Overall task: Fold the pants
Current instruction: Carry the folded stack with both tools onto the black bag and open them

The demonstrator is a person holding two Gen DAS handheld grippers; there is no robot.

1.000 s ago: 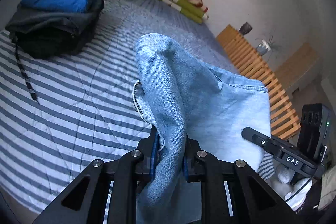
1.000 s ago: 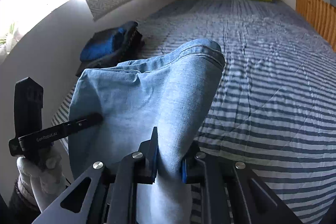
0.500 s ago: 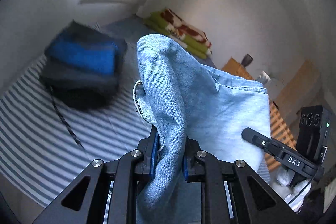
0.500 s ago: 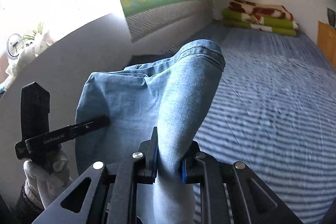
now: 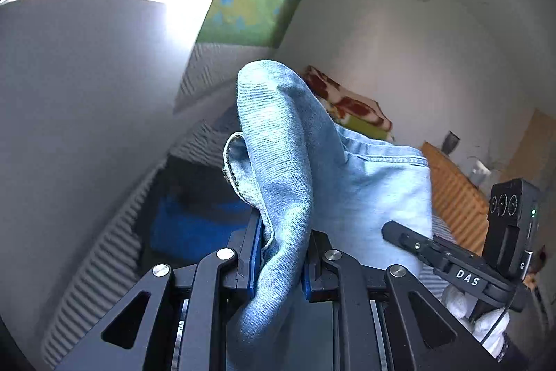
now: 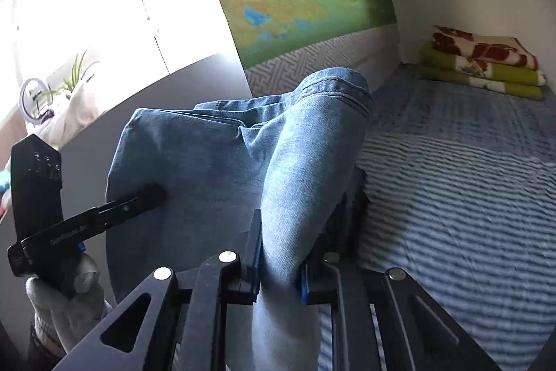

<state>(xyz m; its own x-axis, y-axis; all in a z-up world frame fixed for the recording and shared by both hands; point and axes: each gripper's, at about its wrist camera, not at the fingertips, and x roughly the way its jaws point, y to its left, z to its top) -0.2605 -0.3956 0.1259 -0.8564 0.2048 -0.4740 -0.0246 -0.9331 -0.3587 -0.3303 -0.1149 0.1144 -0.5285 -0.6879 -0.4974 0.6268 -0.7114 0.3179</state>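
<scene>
Light blue denim pants [image 5: 365, 186] hang in the air, stretched between both grippers above the bed. My left gripper [image 5: 279, 252] is shut on one bunched edge of the pants. My right gripper [image 6: 278, 261] is shut on the other bunched edge of the pants [image 6: 215, 169]. In the left wrist view the right gripper [image 5: 392, 228] reaches in from the right, held by a white-gloved hand [image 5: 486, 325]. In the right wrist view the left gripper [image 6: 153, 193] comes in from the left, held by a gloved hand [image 6: 66, 305].
The blue-striped bed [image 6: 469, 197] lies below and to the right. A pile of dark and blue folded clothes [image 5: 194, 221] sits by the wall. Folded green and red blankets [image 6: 483, 65] lie at the bed's far end. A wooden slatted frame [image 5: 451, 190] stands at the right.
Both grippers have lifted and tilted upward with the pants; the views now show wall, window and map instead of mostly bed. The grips have not changed.
</scene>
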